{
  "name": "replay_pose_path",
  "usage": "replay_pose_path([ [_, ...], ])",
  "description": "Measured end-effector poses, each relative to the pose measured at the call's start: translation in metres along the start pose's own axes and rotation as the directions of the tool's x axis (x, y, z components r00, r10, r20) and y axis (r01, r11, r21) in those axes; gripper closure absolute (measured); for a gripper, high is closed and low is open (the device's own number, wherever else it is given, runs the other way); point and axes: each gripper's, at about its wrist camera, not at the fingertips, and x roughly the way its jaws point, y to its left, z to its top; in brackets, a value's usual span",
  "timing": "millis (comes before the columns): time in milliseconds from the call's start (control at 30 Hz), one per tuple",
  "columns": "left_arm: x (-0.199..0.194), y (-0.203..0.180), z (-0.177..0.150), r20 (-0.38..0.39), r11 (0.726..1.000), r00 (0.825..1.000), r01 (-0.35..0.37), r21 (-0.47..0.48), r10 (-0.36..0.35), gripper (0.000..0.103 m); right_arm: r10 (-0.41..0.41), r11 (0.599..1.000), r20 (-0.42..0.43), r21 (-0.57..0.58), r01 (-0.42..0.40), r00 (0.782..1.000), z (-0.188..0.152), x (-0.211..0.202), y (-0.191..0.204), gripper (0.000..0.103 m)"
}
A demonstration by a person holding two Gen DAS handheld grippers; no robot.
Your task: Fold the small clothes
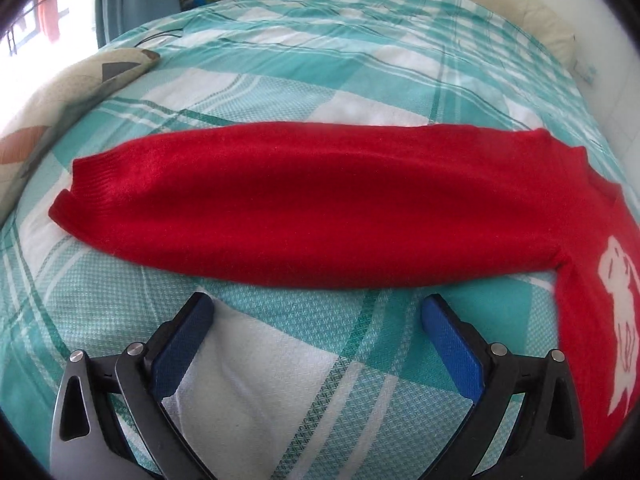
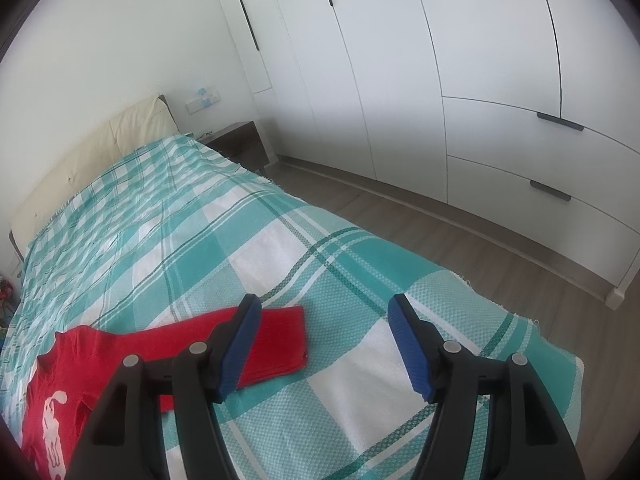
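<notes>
A small red sweater [image 1: 304,204] lies flat on the teal and white checked bedspread [image 1: 280,352]. In the left wrist view one sleeve stretches across the middle, its cuff at the left, and the body with a white figure [image 1: 620,320] runs down the right edge. My left gripper [image 1: 318,312] hovers open just short of the sleeve's near edge, nothing between its blue pads. In the right wrist view the sweater [image 2: 68,364] lies at the lower left, its other sleeve [image 2: 276,340] reaching right. My right gripper [image 2: 324,312] is open above that cuff end, holding nothing.
A patterned pillow [image 1: 48,108] lies at the bed's left side. A cream headboard [image 2: 92,152] and a dark bedside table [image 2: 240,144] stand at the far end. White wardrobe doors [image 2: 460,80] and wooden floor [image 2: 460,248] border the bed's right edge [image 2: 520,316].
</notes>
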Motion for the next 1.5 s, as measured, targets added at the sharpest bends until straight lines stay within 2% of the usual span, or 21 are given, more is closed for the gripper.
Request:
replay_pose_path([
  [333,0.000,0.001,0.004,-0.005,1.000,1.000,-0.004,-0.001,0.004,0.000,0.004,1.000,0.011,-0.015,-0.004,1.000,0.000,-0.001,0.006,0.037],
  [533,0.000,0.001,0.004,-0.004,1.000,1.000,-0.004,-0.001,0.004,0.000,0.032,0.999,-0.026,0.021,-0.032,0.999,-0.003,0.003,-0.001,0.035],
  [667,0.000,0.001,0.004,-0.004,1.000,1.000,-0.004,-0.002,0.004,0.000,0.031,0.999,-0.014,0.042,-0.030,0.999,-0.002,0.002,-0.005,0.035],
  [933,0.000,0.001,0.004,-0.004,1.000,1.000,-0.004,-0.002,0.004,0.000,0.059,0.998,-0.030,0.020,-0.058,0.998,-0.003,0.005,0.004,0.035],
  [1500,0.000,0.001,0.004,-0.004,1.000,1.000,-0.004,-0.002,0.004,0.000,0.052,0.998,-0.016,0.019,-0.052,0.999,-0.003,0.002,0.004,0.035],
])
